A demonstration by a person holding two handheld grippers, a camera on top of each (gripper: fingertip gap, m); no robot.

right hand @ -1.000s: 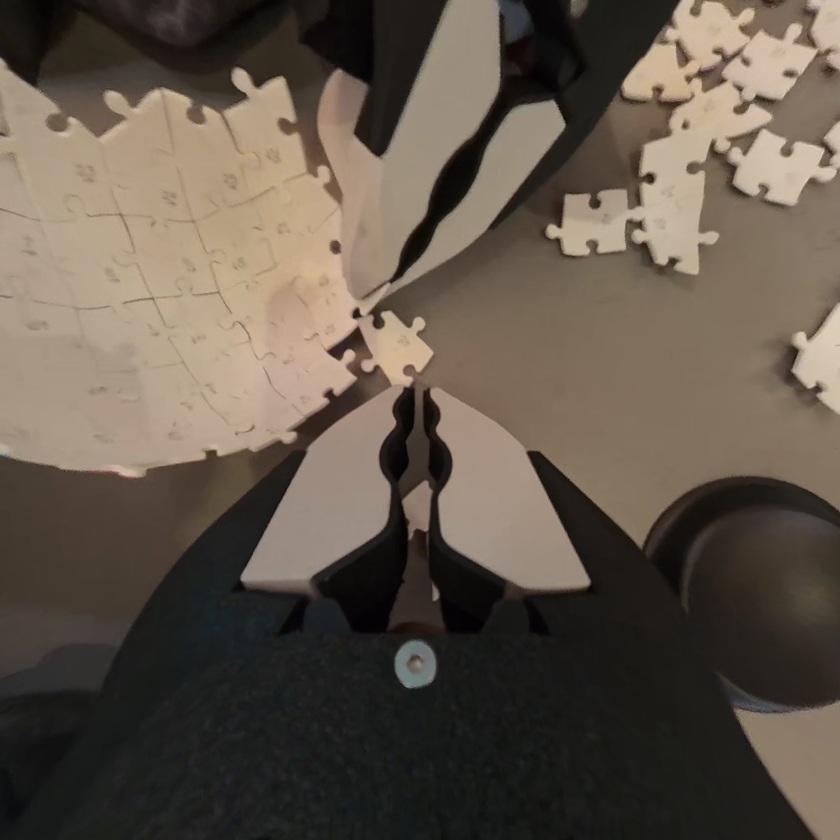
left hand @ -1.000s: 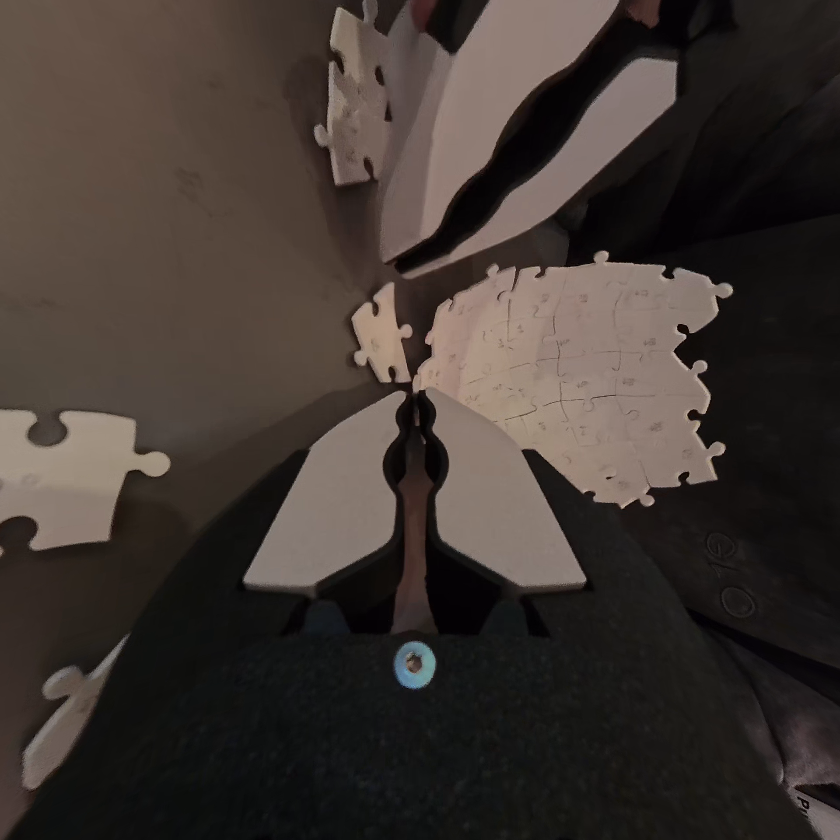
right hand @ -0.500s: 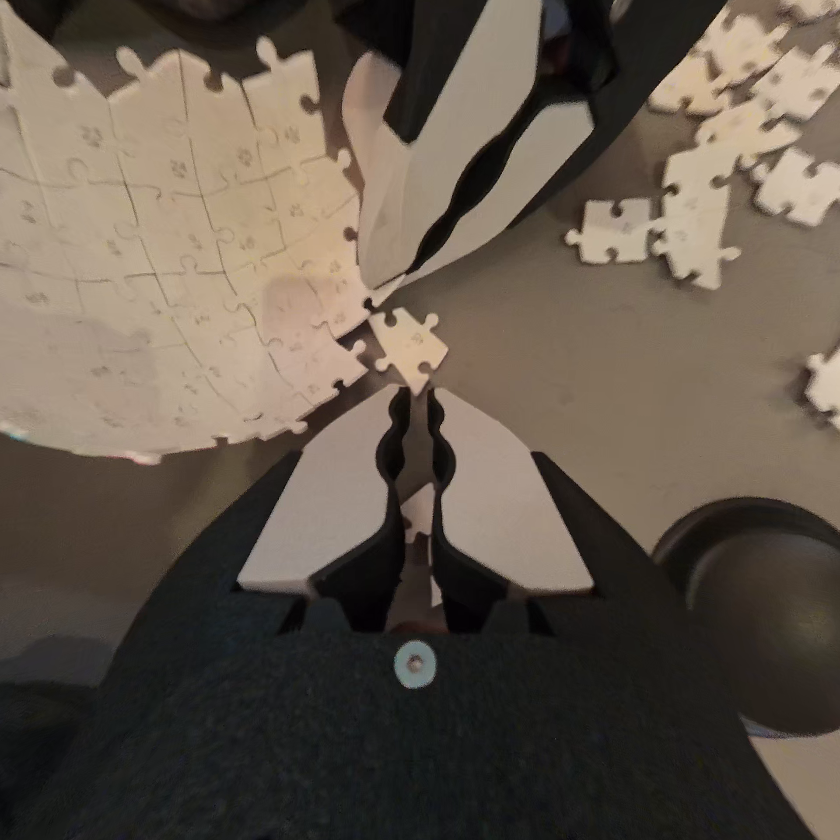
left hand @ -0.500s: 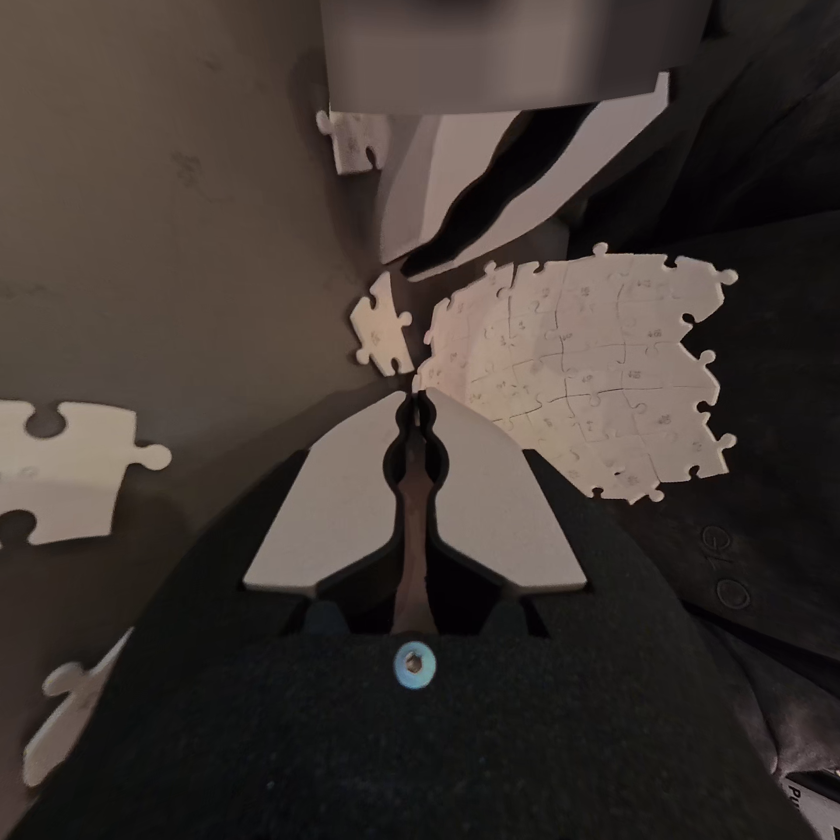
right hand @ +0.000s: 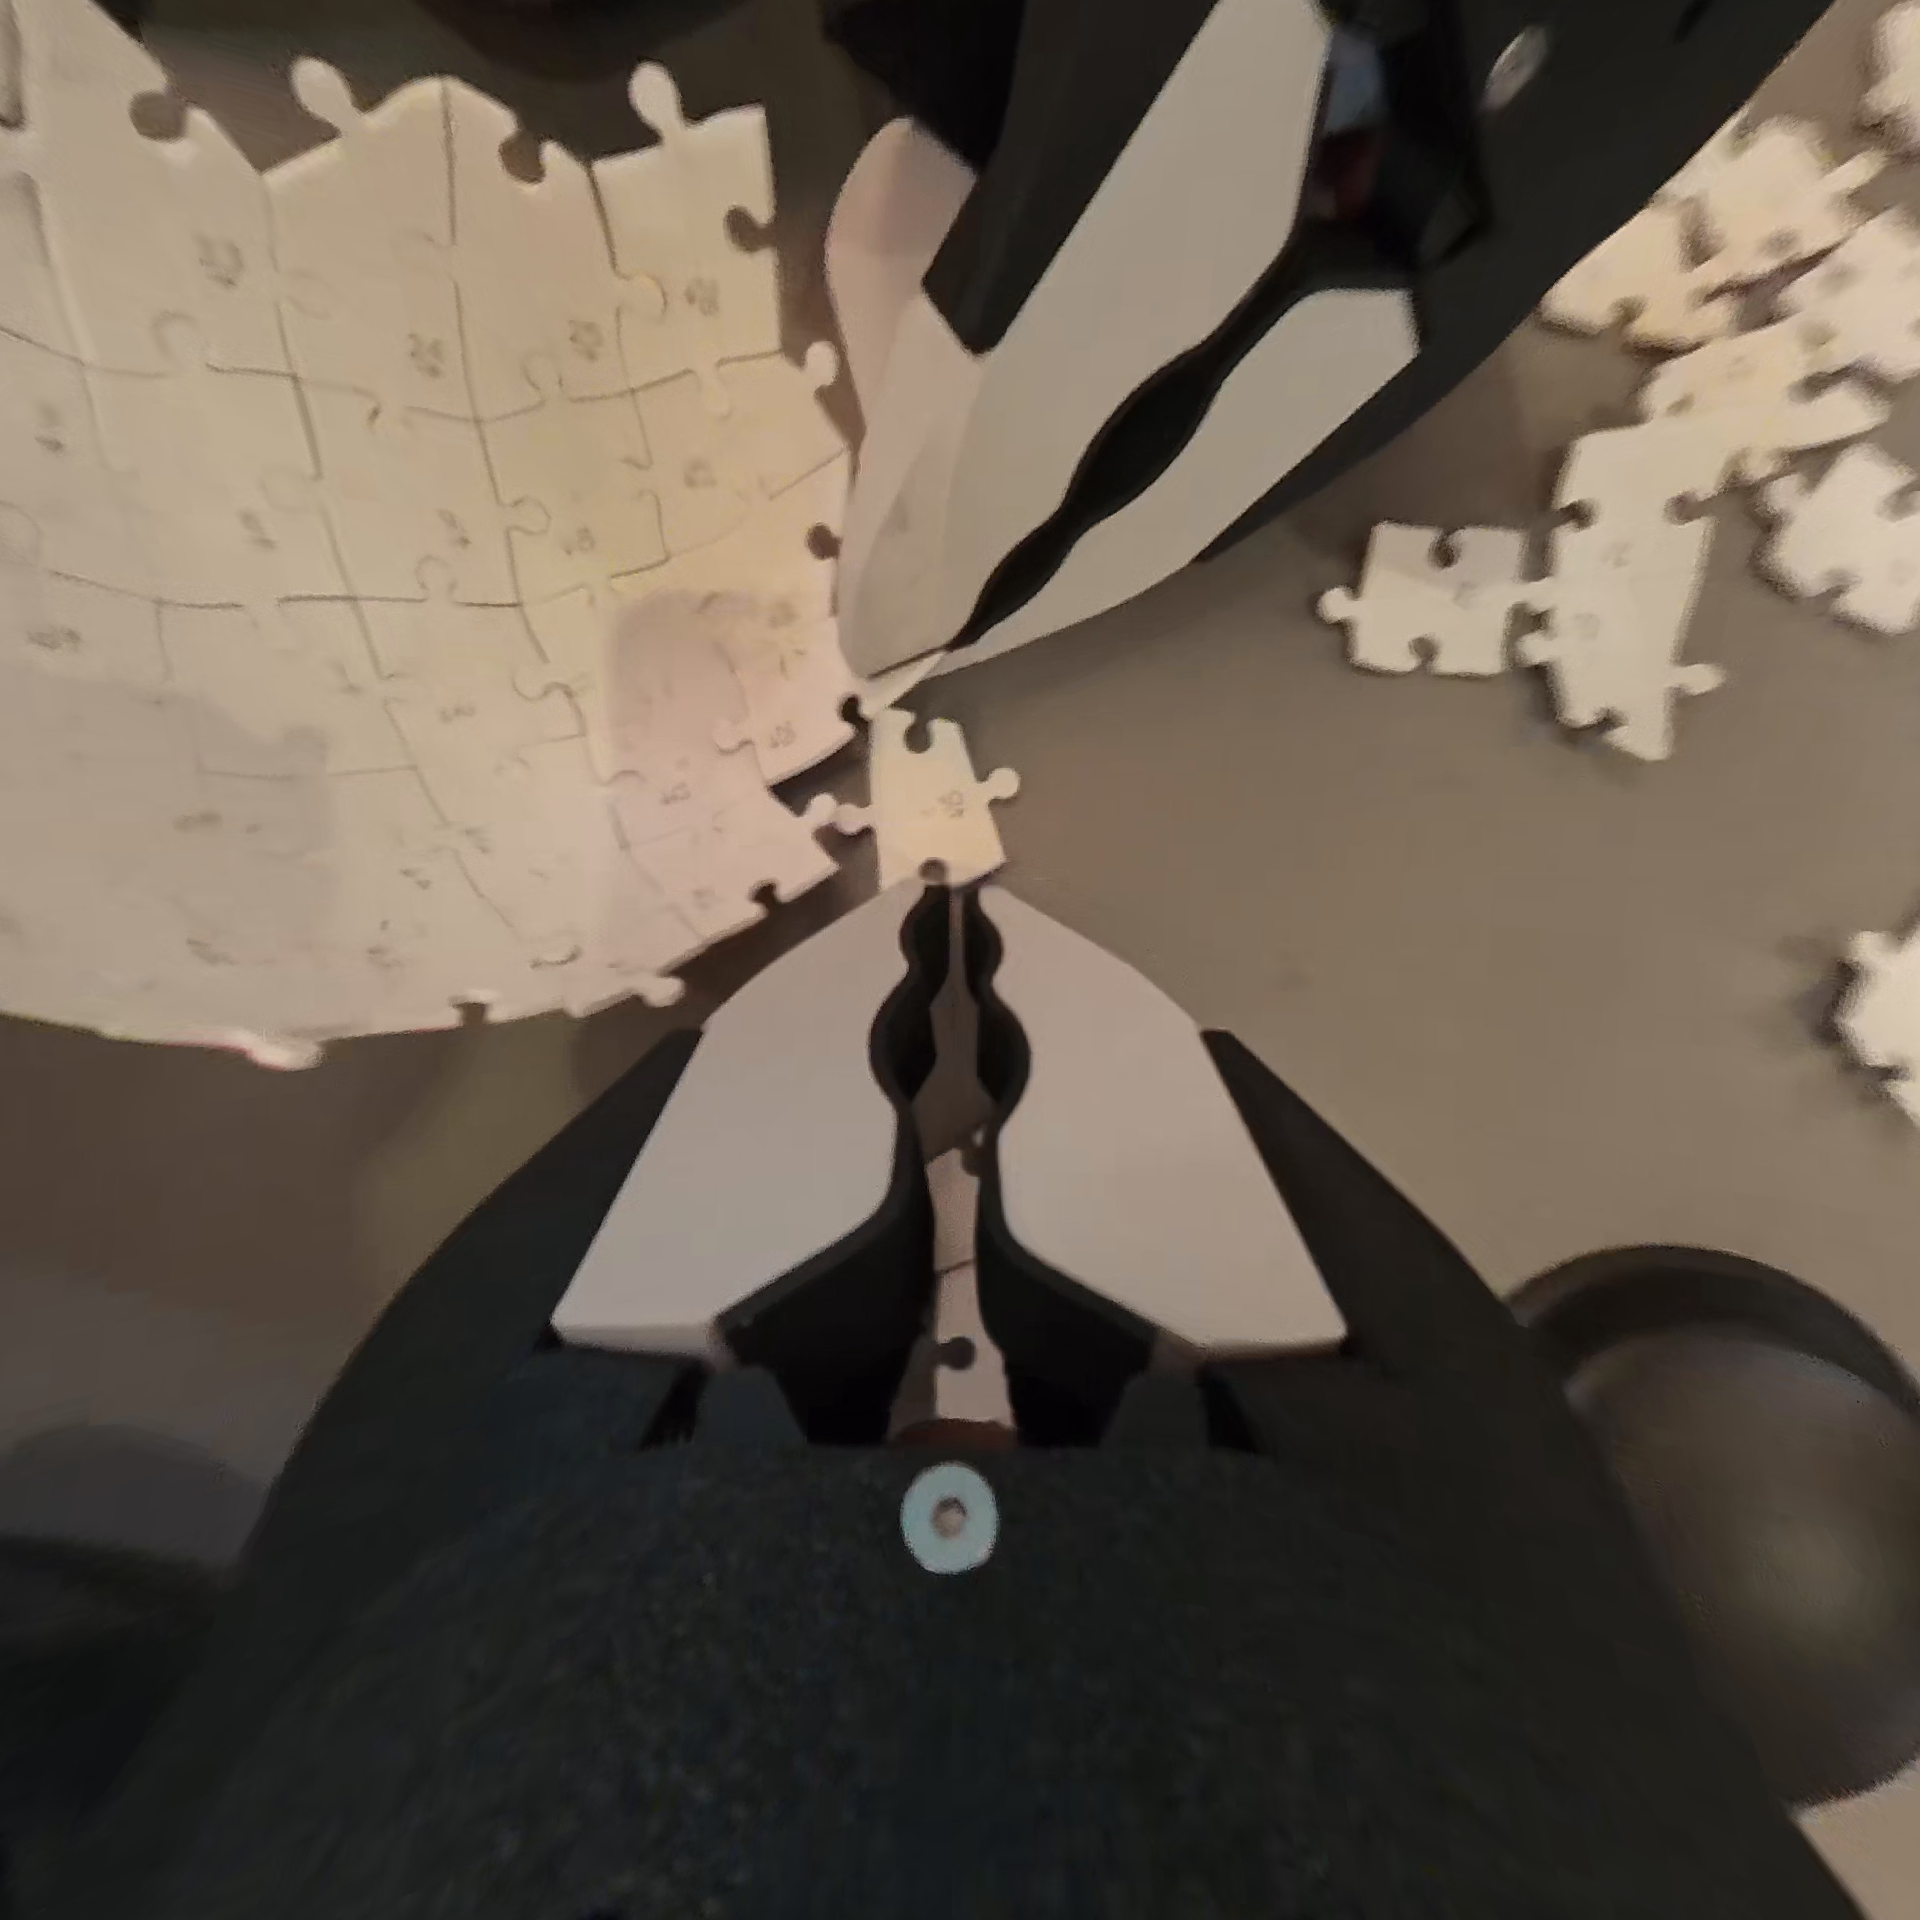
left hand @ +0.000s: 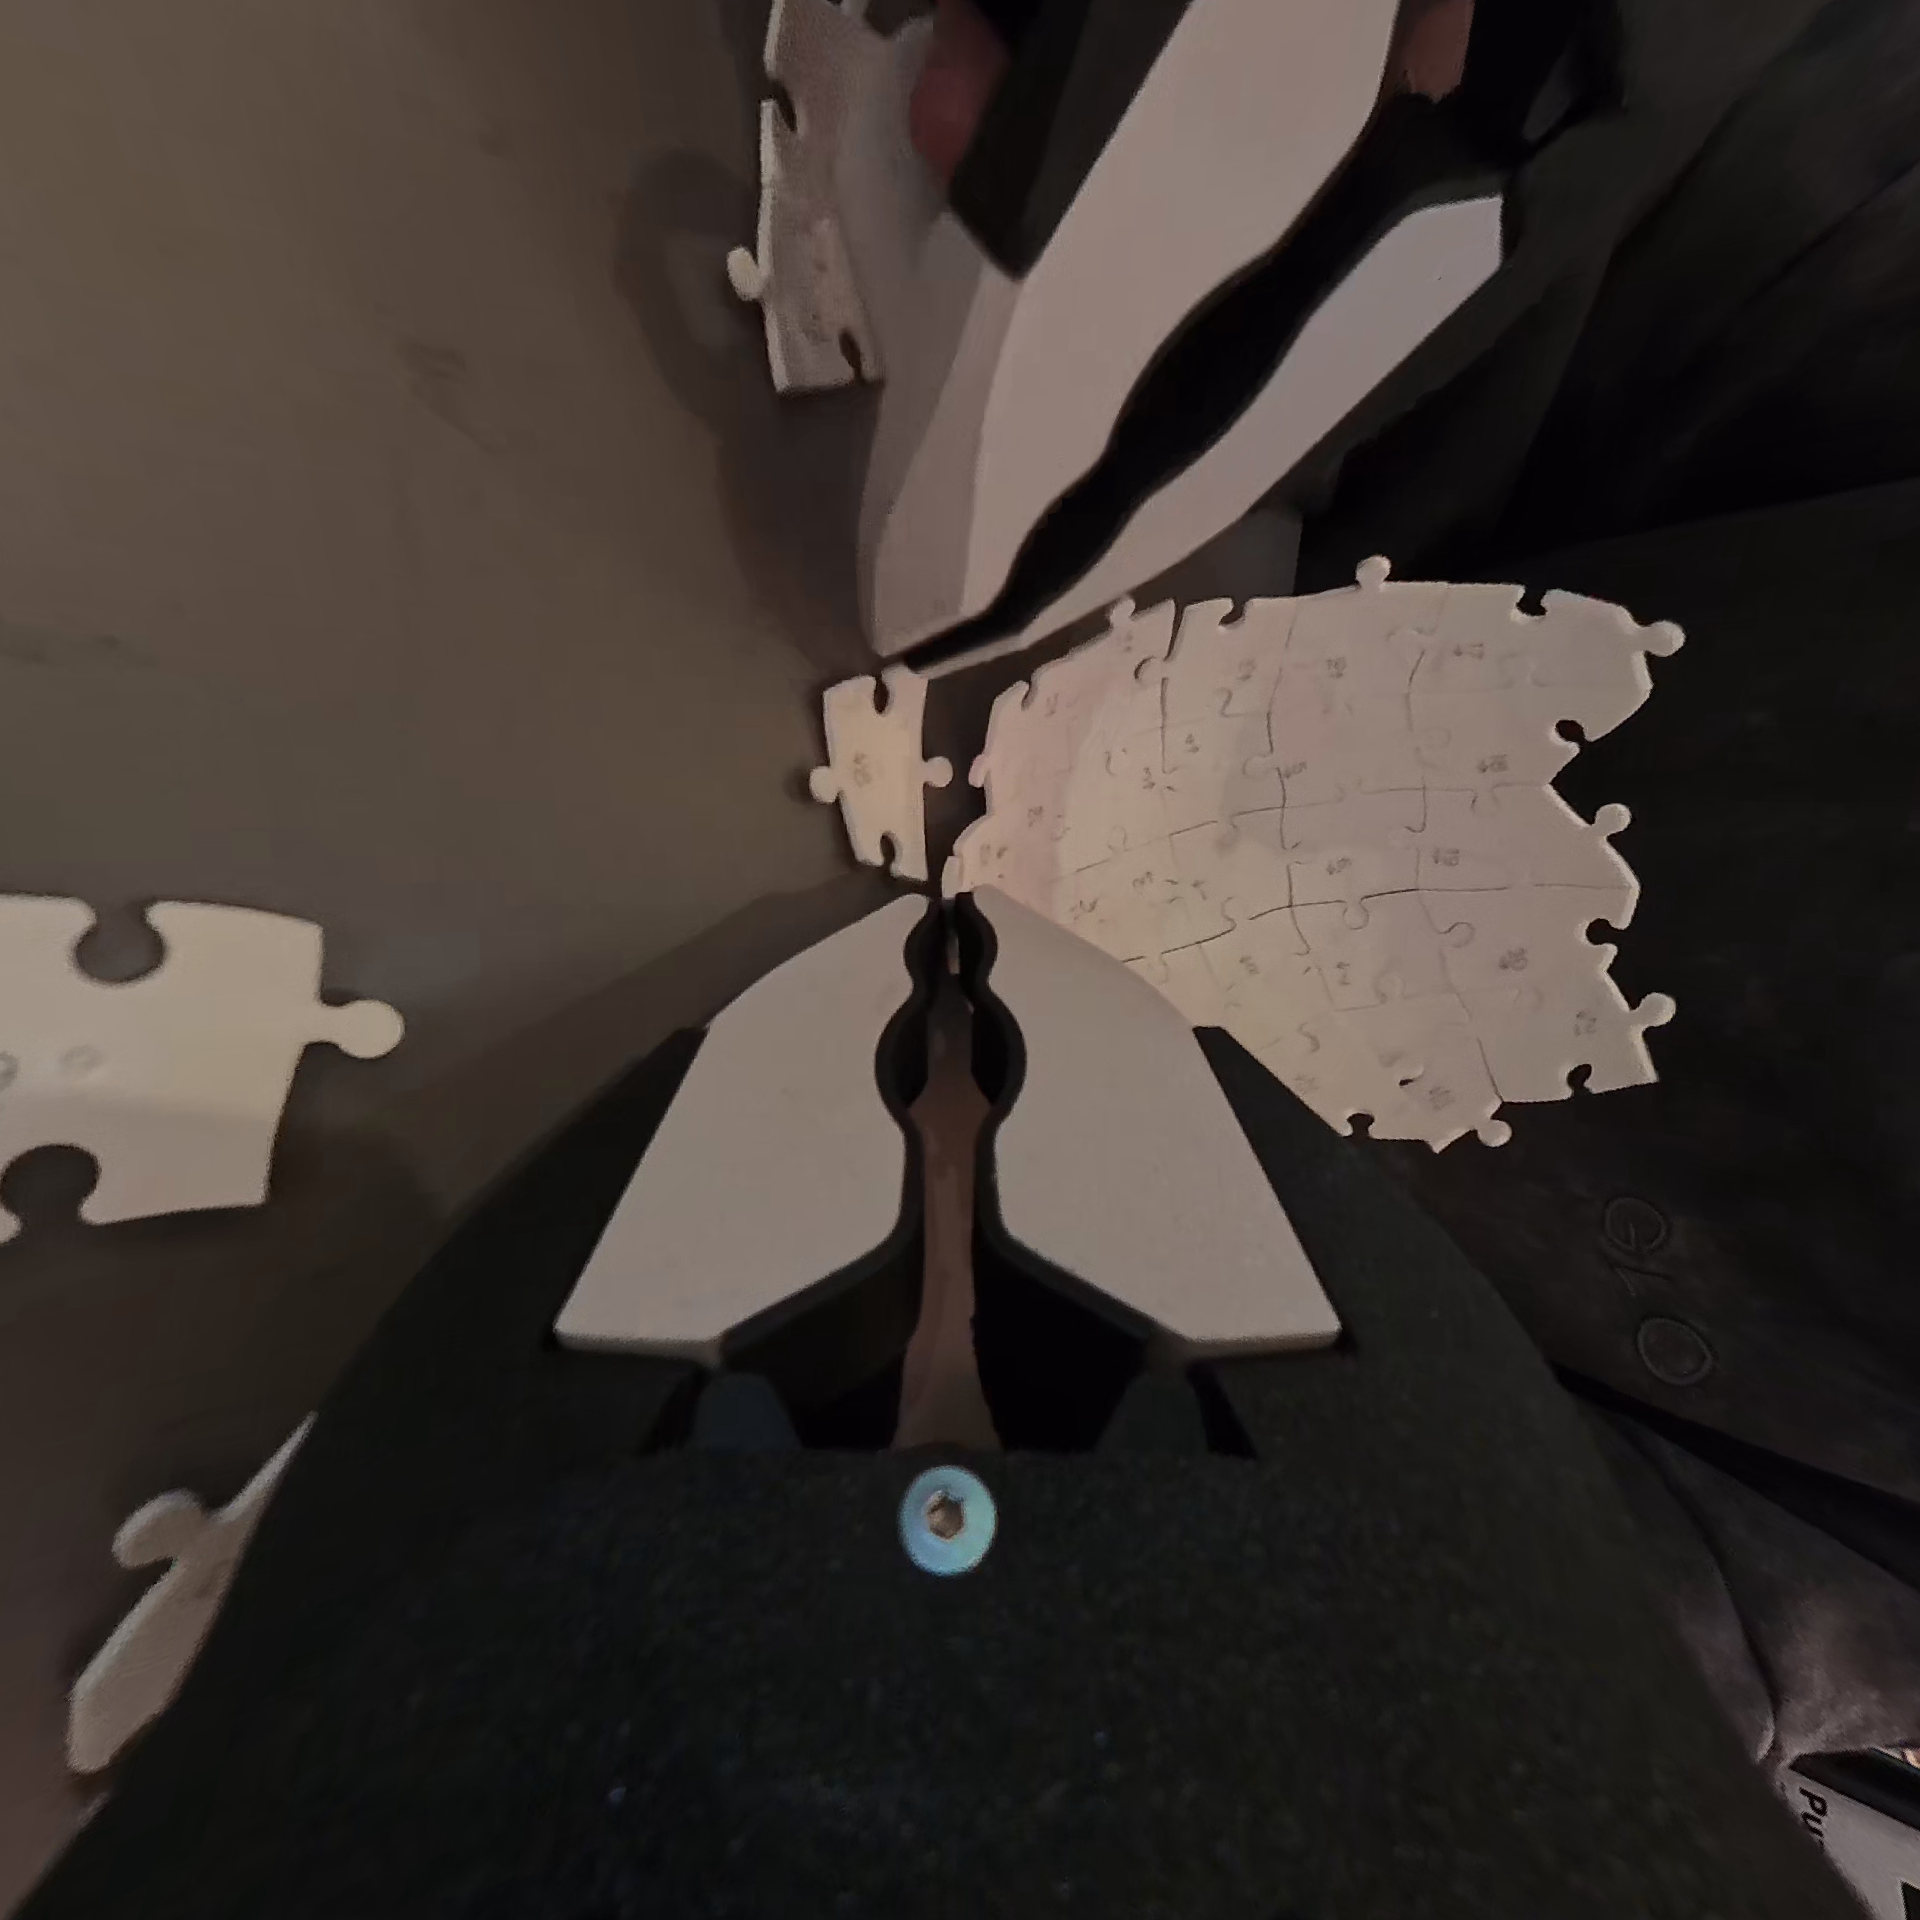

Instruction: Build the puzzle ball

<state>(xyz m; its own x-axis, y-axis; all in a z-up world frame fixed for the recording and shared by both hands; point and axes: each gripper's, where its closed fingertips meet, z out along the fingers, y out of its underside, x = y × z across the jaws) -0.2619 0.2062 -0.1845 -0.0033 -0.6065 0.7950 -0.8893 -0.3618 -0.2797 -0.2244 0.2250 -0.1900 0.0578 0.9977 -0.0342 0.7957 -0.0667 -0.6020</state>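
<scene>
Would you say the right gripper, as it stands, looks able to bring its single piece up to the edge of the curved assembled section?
Probably yes. The right gripper is shut on the single piece, which sits beside the curved assembled section, with only a narrow gap between. The left gripper pinches that section's edge close by, so room is tight.

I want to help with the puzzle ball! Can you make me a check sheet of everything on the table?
Surface: grey table, dim light.
Job's things: curved assembled section; single piece just beside its edge, not joined.
Clutter: loose pieces; dark round object.
Grippers: left gripper shut on the section's edge; right gripper shut on the single piece.
Cables: nothing seen.
Surroundings: dark, unclear.
</scene>
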